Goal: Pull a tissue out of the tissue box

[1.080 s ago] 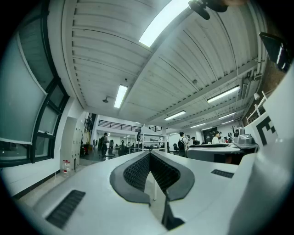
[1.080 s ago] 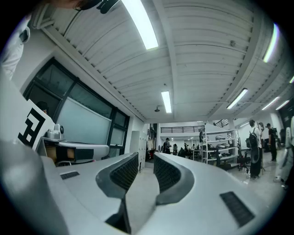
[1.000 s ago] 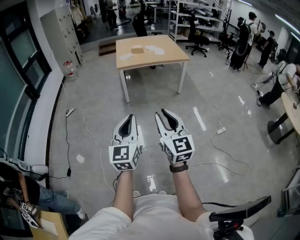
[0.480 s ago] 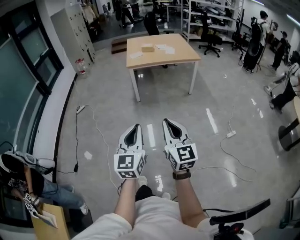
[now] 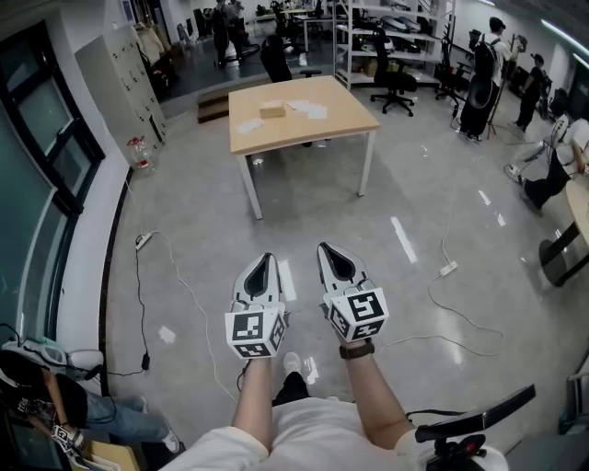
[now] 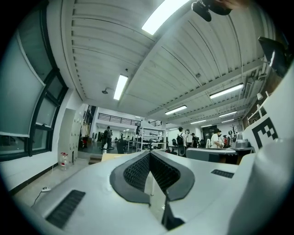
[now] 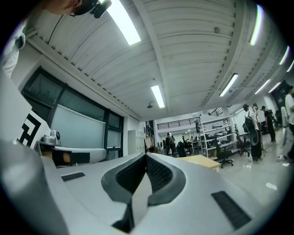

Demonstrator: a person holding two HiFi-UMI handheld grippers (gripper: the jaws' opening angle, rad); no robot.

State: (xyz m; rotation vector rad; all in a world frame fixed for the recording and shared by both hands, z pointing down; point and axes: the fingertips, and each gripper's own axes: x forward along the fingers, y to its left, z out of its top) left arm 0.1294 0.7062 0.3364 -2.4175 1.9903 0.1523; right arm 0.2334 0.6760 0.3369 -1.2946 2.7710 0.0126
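Note:
Far ahead, a small tan tissue box (image 5: 271, 109) sits on a light wooden table (image 5: 340, 121), with a few white sheets (image 5: 308, 110) lying beside it. I hold both grippers side by side at waist height over the grey floor, well short of the table. The left gripper (image 5: 266, 261) has its jaws closed tip to tip with nothing in them, and so has the right gripper (image 5: 326, 249). In the left gripper view the left gripper (image 6: 149, 153) points at the distant table (image 6: 108, 156). In the right gripper view the table (image 7: 206, 161) shows to the right of the right gripper (image 7: 146, 156).
Cables (image 5: 140, 285) and a white power strip (image 5: 448, 269) lie on the floor. Office chairs (image 5: 391, 81), shelving (image 5: 391, 28) and standing people (image 5: 480, 78) are beyond the table. Lockers (image 5: 115, 78) line the left wall. A person (image 5: 55, 405) sits at the lower left.
The head view has swung back left and the table sits slightly lower in it. Both grippers stay shut and side by side.

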